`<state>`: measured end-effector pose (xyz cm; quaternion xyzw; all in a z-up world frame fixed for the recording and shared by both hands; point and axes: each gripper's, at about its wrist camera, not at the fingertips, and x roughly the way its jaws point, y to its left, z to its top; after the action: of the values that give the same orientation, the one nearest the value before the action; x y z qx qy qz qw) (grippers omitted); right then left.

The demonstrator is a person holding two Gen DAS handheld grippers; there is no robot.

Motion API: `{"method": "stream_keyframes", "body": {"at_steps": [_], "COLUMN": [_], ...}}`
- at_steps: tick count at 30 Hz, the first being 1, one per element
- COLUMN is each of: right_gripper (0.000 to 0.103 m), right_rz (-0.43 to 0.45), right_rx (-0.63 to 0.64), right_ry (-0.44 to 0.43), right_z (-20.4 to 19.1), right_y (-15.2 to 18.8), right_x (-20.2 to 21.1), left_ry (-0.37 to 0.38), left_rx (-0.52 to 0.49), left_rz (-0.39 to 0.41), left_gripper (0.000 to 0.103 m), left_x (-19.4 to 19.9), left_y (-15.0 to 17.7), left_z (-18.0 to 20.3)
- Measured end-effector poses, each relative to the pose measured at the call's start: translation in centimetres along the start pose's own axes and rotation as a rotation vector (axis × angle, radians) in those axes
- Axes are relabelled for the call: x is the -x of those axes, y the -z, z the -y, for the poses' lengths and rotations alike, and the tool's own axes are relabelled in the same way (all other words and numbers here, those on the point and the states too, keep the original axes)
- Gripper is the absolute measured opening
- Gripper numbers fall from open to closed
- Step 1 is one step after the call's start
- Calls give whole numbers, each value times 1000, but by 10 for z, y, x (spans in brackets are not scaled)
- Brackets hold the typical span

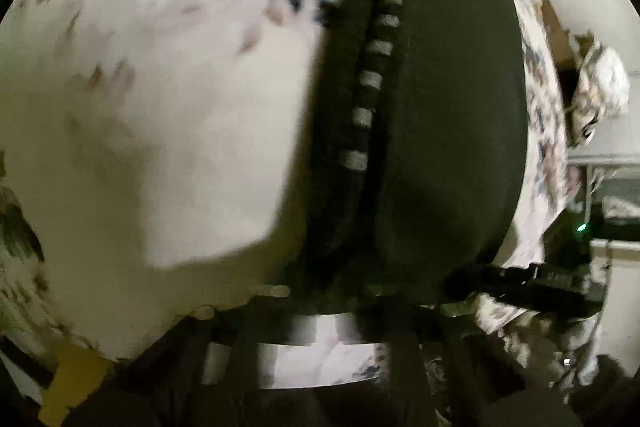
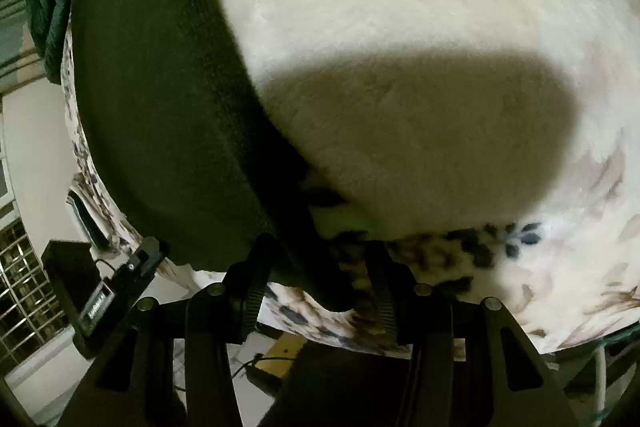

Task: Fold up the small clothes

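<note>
A dark green knitted garment [image 1: 440, 107] with a grey-striped seam lies on a white floral bedspread [image 1: 160, 87]. In the left wrist view it fills the middle and right; my left gripper [image 1: 320, 307] is low against its near edge, and its fingers are blurred and mostly hidden. In the right wrist view the same garment [image 2: 160, 107] runs down the left side. My right gripper [image 2: 320, 275] has its fingers [image 2: 256, 267] spread around the garment's near corner, which lies between them.
The bedspread [image 2: 440, 47] covers a soft bed whose edge runs along the bottom of both views. A dark teal cloth [image 2: 48, 7] lies at the far left. A crumpled floral bundle [image 1: 600, 87] sits at the right. A black device [image 2: 100, 303] is beside the bed.
</note>
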<state>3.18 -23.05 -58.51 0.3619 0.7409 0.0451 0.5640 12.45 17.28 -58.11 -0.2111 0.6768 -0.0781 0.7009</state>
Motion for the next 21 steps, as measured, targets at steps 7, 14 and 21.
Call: {"method": "stream_keyframes", "body": {"at_steps": [7,14,21], "right_gripper": [5,5,13], "right_rz": [33,0,-37], "right_rx": [48,102,117], "right_ry": [99,215,179], "right_z": [2,-6,-5], "right_y": [10,2,-8], "right_x": [25,22,19], "left_ry": [-22,-44,50], "left_rx": [59,42,67], "left_rz": [54,21,-1], "left_gripper": [4,4,10], "left_x": [21,1,7], "left_y": [16,19,16], "left_z": [-1,2,-6]}}
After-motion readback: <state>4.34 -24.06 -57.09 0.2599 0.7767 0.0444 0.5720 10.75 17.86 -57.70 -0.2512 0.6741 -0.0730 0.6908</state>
